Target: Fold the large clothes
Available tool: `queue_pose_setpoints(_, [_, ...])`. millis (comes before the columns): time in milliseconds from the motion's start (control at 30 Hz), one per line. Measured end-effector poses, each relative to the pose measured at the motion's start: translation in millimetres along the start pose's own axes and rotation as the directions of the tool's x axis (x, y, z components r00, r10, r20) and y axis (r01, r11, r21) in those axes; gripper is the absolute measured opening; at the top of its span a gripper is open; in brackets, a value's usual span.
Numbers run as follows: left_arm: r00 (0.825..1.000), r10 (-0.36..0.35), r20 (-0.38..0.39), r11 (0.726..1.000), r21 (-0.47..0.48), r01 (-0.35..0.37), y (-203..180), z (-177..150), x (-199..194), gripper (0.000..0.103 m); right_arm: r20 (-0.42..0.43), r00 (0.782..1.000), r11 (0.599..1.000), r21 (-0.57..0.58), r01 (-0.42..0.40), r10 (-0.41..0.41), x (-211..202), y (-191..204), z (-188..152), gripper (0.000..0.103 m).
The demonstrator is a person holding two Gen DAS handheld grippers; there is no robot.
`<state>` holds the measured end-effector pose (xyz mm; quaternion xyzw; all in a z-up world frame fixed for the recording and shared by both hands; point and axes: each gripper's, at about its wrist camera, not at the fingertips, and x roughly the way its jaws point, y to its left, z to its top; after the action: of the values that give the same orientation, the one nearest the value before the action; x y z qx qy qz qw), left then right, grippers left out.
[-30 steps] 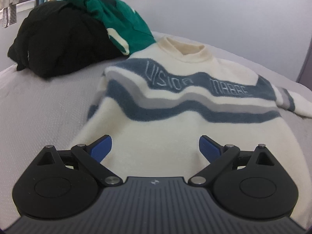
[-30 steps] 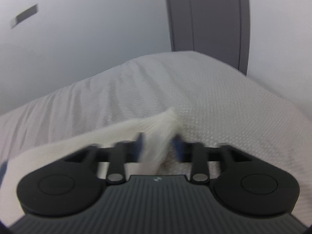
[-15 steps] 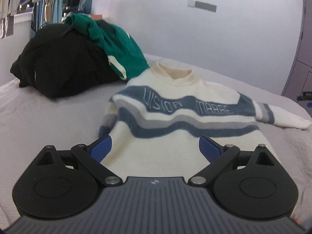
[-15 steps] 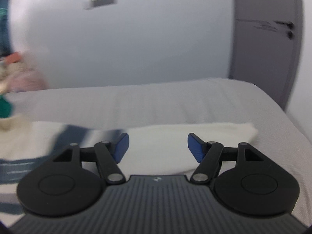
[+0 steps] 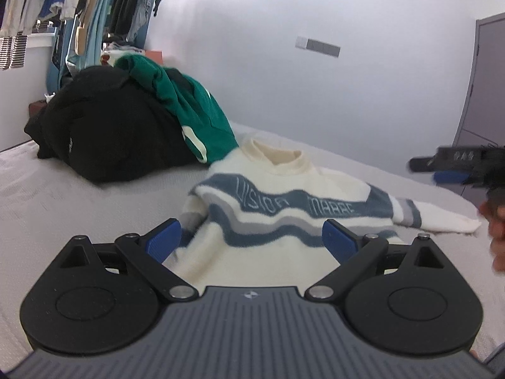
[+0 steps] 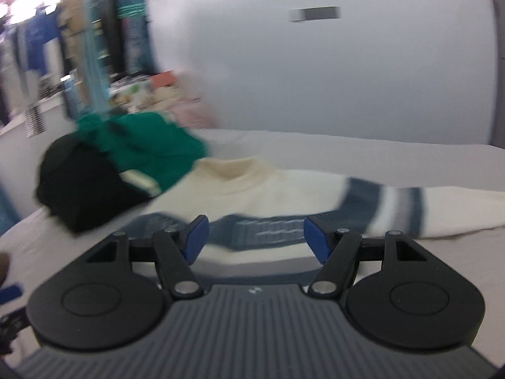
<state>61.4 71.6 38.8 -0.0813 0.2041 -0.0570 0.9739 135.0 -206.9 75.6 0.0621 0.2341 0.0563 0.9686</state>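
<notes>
Both wrist views low over bed (image 5: 79,195) — facing wall, sharing sweater (image 5: 284,221).

The left gripper (image 5: 251,241) is showing a ribbed grey housing with a small white emblem at its front edge, two black teardrop plates bearing round raised discs, and black link arms pinned with silver screws. Its fingers (image 5: 164,241) are wearing bright blue pads. The right gripper (image 6: 255,237) is presenting the same build: grey grooved body, black plates with triangular cut-outs, silver pivots, blue pads (image 6: 316,241). Seen side-on from the left wrist, it is reading as a black bar with blue beneath it.
</notes>
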Motion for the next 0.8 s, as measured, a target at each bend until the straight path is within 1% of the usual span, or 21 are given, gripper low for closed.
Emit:
queue_pose_setpoints(67, [1.0,0.002,0.007,1.0,-0.009,-0.002,5.1,1.2,-2.2,0.098,0.0,0.999,0.999,-0.003,-0.05,0.05,-3.4,20.7,-10.8,0.069])
queue_pose_setpoints(167, [1.0,0.006,-0.01,0.999,-0.04,-0.006,18.2,1.0,3.3,0.098,-0.008,0.993,0.993,-0.002,-0.121,0.121,-3.4,46.9,-30.8,0.069])
queue_pose_setpoints(267, [0.999,0.023,-0.042,0.996,-0.081,-0.026,36.6,0.9,16.4,0.098,-0.029,0.985,0.983,-0.072,-0.169,0.168,0.5,73.8,-55.0,0.069])
queue_pose_setpoints(367, [0.995,0.055,-0.087,0.989,-0.132,-0.066,59.2,1.3,33.7,0.098,-0.094,0.974,0.971,-0.1,-0.217,0.208,15.0,90.2,-74.5,0.069])
queue_pose_setpoints(500, [0.987,0.07,-0.145,0.977,-0.189,-0.097,81.3,-3.1,54.0,0.097,-0.169,0.957,0.962,-0.095,-0.254,0.236,34.7,91.2,-92.7,0.069])
queue_pose_setpoints(600, [0.98,0.075,-0.186,0.97,-0.213,-0.114,90.9,-7.3,71.6,0.097,-0.204,0.945,0.961,-0.056,-0.27,0.254,44.8,87.2,-105.0,0.069])
queue_pose_setpoints(700, [0.977,0.05,-0.209,0.961,-0.255,-0.103,98.9,-8.8,89.2,0.097,-0.222,0.939,0.961,-0.018,-0.275,0.265,52.4,81.8,-113.1,0.069])
queue_pose_setpoints(800, [0.975,0.031,-0.219,0.943,-0.318,-0.101,111.3,-10.0,105.4,0.097,-0.242,0.936,0.962,-0.025,-0.27,0.257,57.6,80.6,-121.3,0.069])
